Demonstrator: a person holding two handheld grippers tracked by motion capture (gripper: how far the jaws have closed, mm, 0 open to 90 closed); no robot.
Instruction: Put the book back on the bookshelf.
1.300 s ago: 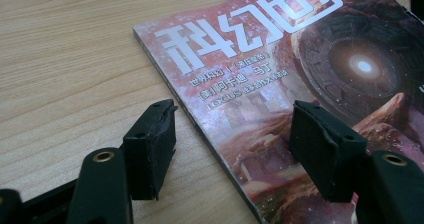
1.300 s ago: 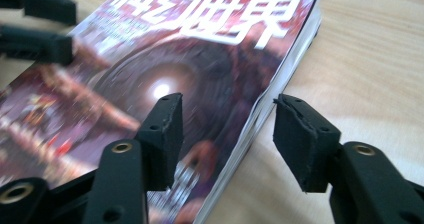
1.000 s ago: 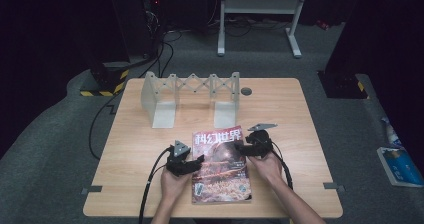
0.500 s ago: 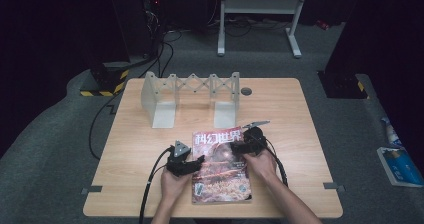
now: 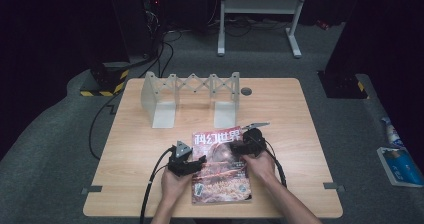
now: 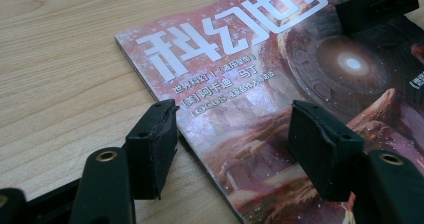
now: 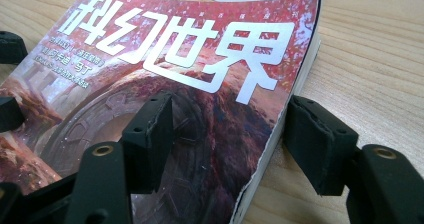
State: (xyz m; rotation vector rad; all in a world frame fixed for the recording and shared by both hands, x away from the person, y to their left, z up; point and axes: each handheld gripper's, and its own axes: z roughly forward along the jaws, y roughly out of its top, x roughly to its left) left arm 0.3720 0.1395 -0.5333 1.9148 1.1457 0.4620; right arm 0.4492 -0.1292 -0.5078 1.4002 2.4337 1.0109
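A red magazine [image 5: 220, 166] with large white Chinese characters lies flat near the table's front edge. My left gripper [image 5: 192, 165] is open at its left edge; in the left gripper view [image 6: 230, 144] one jaw rests on the wood and the other over the cover [image 6: 260, 79]. My right gripper [image 5: 239, 148] is open at the magazine's right edge; in the right gripper view [image 7: 230, 134] its jaws straddle that edge, one over the cover [image 7: 165, 54] and one over bare wood. The page edge [image 7: 280, 129] shows slightly raised there.
A white expanding file rack [image 5: 192, 96] stands upright behind the magazine at the back of the wooden table [image 5: 310, 134]. A small round grommet [image 5: 246, 91] sits to its right. Cables [image 5: 155, 176] trail off the front edge from the left gripper.
The right gripper has slid left and slightly forward onto the magazine's right edge. The left gripper has hardly moved.
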